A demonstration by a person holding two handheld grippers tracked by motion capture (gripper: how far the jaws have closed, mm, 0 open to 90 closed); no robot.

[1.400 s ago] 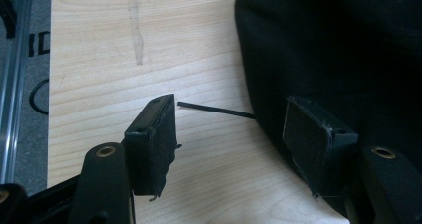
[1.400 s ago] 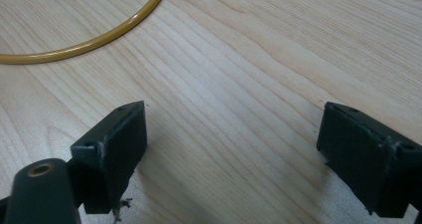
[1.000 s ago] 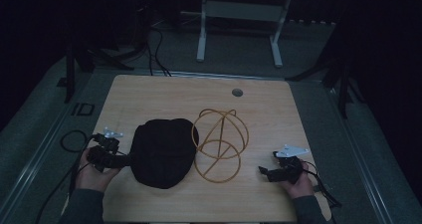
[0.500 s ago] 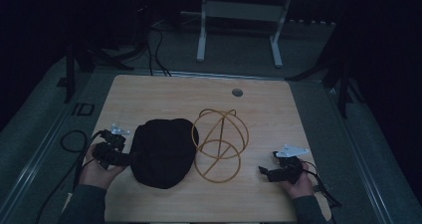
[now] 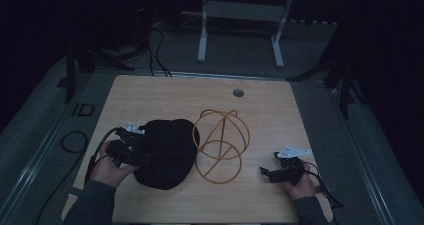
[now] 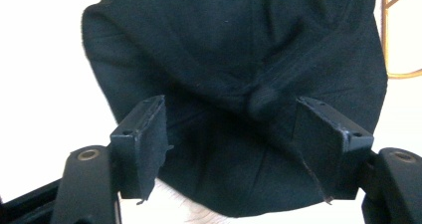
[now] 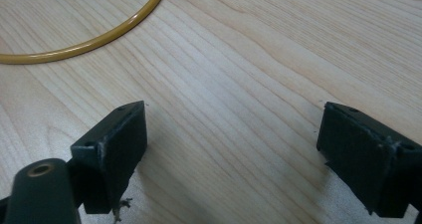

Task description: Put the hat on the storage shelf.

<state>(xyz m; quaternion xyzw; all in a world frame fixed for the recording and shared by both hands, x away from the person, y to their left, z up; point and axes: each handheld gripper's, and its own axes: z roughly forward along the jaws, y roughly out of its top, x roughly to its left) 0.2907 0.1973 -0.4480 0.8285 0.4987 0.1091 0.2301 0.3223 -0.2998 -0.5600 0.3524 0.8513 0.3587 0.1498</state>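
1. Far left: the left gripper (image 5: 134, 146) sits right at the near-left edge of the black cap (image 5: 167, 145), with the hand behind it low on the wooden table (image 5: 165, 92). Its jaws have just been opening and stand fairly wide; in the left gripper view the cap (image 6: 234, 84) lies between and past the pads, but they don't look like they're pinching it

2. The cap lies flat on the table, left of centre, its right edge touching or just overlapping the yellow wire stand (image 5: 220, 146)

3. My guess is the step is getting hold of the cap for the stand. I'd slide one pad under the edge, take a single layer of fabric, close firmly, then lift straight up so the stand doesn't get dragged

4. Far right: the right gripper (image 5: 267, 174) rests low near the table's front-right corner, well apart from the stand, pointing left toward it. In the right gripper view its jaws are spread wide over bare wood, nothing between them
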